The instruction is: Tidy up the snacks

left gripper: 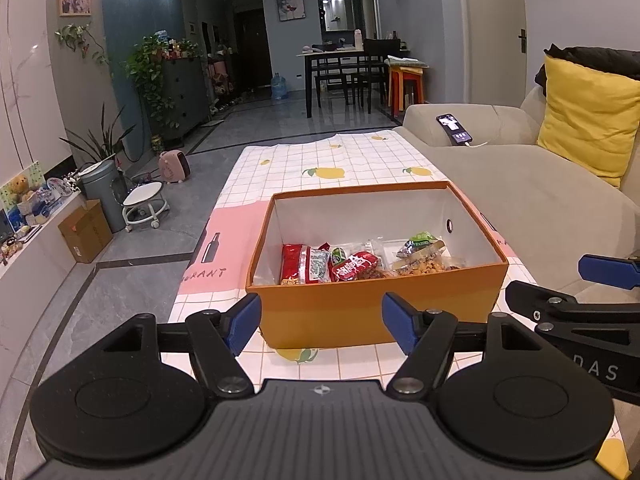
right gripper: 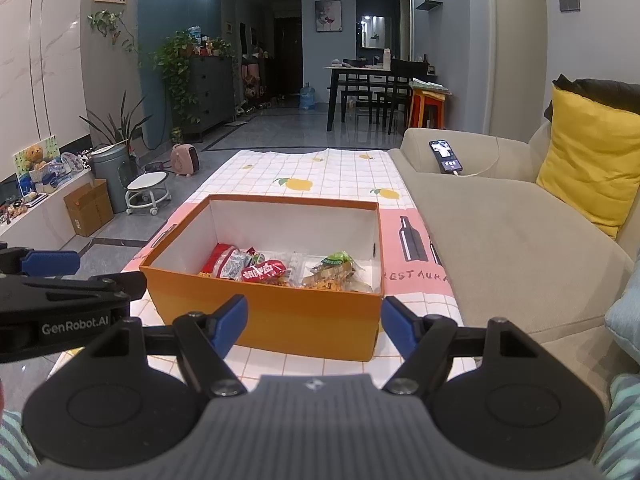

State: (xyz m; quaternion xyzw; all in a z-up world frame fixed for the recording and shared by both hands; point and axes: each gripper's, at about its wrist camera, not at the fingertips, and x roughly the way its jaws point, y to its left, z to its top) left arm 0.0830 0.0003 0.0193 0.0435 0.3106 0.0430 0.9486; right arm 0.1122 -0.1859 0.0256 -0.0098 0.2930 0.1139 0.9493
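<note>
An open orange box [left gripper: 376, 312] stands on the table with the checked lemon cloth [left gripper: 344, 160]. Several snack packets lie inside: a red bag [left gripper: 304, 264], a small red packet [left gripper: 354, 266] and a clear bag of nuts with a green label [left gripper: 420, 258]. My left gripper [left gripper: 320, 326] is open and empty, just in front of the box's near wall. In the right wrist view the box [right gripper: 280, 316] holds the same snacks [right gripper: 264, 270]. My right gripper [right gripper: 314, 322] is open and empty in front of the box. Each gripper shows at the edge of the other's view.
A beige sofa [left gripper: 520, 184] runs along the table's right side with a yellow cushion [left gripper: 588, 120] and a lit phone [left gripper: 454, 130] on its arm. On the floor at left are a cardboard box [left gripper: 84, 232], a white stool [left gripper: 144, 204] and a grey bin [left gripper: 102, 188].
</note>
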